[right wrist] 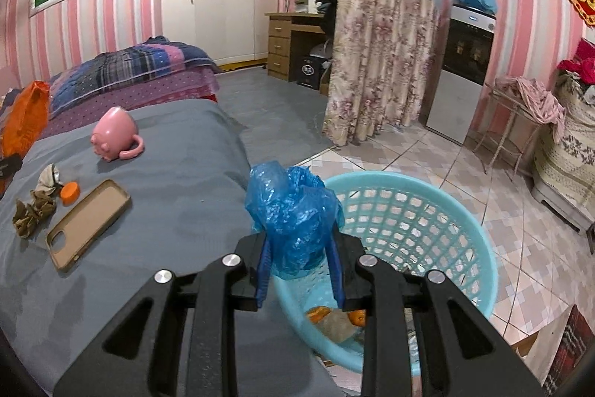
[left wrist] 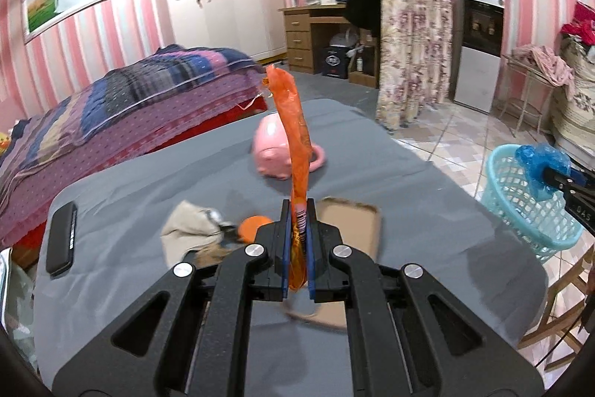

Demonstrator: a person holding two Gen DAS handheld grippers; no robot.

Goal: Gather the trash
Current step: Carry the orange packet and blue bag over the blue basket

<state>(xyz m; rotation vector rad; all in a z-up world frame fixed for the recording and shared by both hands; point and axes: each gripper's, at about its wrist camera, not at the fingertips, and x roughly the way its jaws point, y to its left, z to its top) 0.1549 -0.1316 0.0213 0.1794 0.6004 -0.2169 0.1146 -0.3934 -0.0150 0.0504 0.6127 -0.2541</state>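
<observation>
My left gripper [left wrist: 299, 211] is shut on an orange snack wrapper [left wrist: 293, 136] that stands up from the jaws, above the grey-covered table [left wrist: 148, 188]. The wrapper also shows in the right wrist view [right wrist: 26, 116]. My right gripper [right wrist: 299, 240] is shut on a crumpled blue plastic bag [right wrist: 293, 211], held over the near rim of the turquoise mesh basket [right wrist: 427, 211] beside the table. The bag [left wrist: 541, 166] and basket [left wrist: 520, 207] also show in the left wrist view. Orange scraps and paper [right wrist: 334, 319] lie in the basket's bottom.
On the table lie a pink pig mug [right wrist: 113, 134], a tan phone case [right wrist: 87, 224], an orange cap [right wrist: 70, 192], a crumpled tissue [right wrist: 48, 177], a brown scrap [right wrist: 31, 214] and a black remote [left wrist: 61, 239]. A bed [left wrist: 111, 106] is left; tiled floor [right wrist: 465, 170] right.
</observation>
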